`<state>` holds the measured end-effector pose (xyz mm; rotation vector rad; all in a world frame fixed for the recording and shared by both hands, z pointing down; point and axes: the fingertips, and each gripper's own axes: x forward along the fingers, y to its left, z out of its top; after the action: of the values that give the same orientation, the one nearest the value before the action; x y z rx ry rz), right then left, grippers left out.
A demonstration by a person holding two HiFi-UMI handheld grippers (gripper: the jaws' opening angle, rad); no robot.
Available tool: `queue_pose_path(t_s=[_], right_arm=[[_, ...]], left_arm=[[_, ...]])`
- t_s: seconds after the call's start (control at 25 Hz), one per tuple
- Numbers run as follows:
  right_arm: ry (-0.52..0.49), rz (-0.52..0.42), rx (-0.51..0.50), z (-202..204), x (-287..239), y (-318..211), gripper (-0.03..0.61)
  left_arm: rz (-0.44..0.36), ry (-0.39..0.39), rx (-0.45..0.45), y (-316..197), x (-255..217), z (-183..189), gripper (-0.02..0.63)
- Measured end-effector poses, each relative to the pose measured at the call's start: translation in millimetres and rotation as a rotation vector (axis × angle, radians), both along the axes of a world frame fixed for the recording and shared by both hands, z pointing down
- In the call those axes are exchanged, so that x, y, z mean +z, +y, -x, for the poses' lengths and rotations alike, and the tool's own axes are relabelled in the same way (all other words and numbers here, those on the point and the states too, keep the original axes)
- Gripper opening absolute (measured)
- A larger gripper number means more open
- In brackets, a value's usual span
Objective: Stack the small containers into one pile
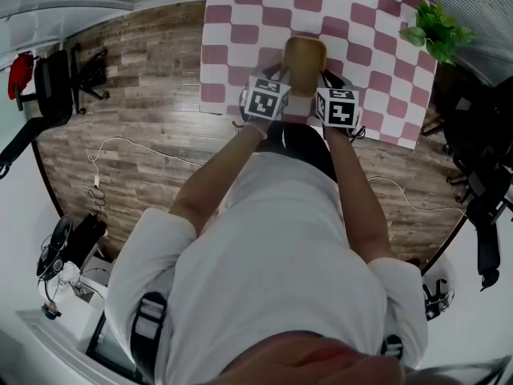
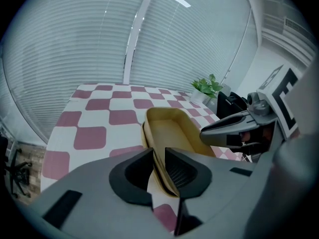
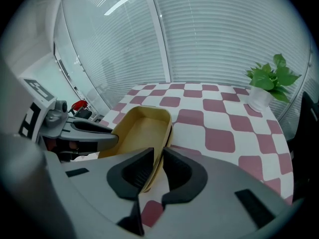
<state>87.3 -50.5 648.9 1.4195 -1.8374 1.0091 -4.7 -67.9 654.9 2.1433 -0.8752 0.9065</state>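
Flanking the tan container (image 1: pixel 305 54), the left gripper (image 2: pixel 159 172) and right gripper (image 3: pixel 157 169) each clamp narrow jaws on a long wall, its axis pointing toward frame top.

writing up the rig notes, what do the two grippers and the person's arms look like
Both the left gripper and right gripper have smooth grey moulded bodies ending in black fingers with ribbed inner pads. Each carries a white cube printed with black square markers. The person wears a white short-sleeved shirt.
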Motion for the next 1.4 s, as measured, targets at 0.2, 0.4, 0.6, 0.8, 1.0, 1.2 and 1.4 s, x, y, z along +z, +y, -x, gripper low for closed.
queue_pose_path(t_s=[0.2,0.4,0.6,0.8,1.0,1.2,1.4], right_arm=[[-0.022,-0.058,0.032,-14,-17,-5,0.124],[0.001,-0.111,-0.004,-9,-14,-11,0.048],[0.011,-0.105,-0.021,1,2,-8,0.043],[0.056,-0.142,-0.06,-1,11,-9,0.038],[0.057,-0.181,-0.047,-3,-3,-8,0.038],[0.034,-0.28,-0.055,-8,-53,-14,0.038],[0.004,-0.373,-0.074,-6,-104,-13,0.038]], left_arm=[[-0.081,0.022,-0.025,-10,-20,13,0.103],[-0.11,0.01,0.005,-12,-17,7,0.043],[-0.105,-0.016,0.021,-9,1,5,0.041],[-0.115,-0.019,0.019,-12,9,5,0.04],[-0.117,-0.01,0.009,-8,0,9,0.038],[-0.19,0.062,-0.004,-11,-54,5,0.038],[-0.264,0.159,-0.005,-7,-116,-2,0.038]])
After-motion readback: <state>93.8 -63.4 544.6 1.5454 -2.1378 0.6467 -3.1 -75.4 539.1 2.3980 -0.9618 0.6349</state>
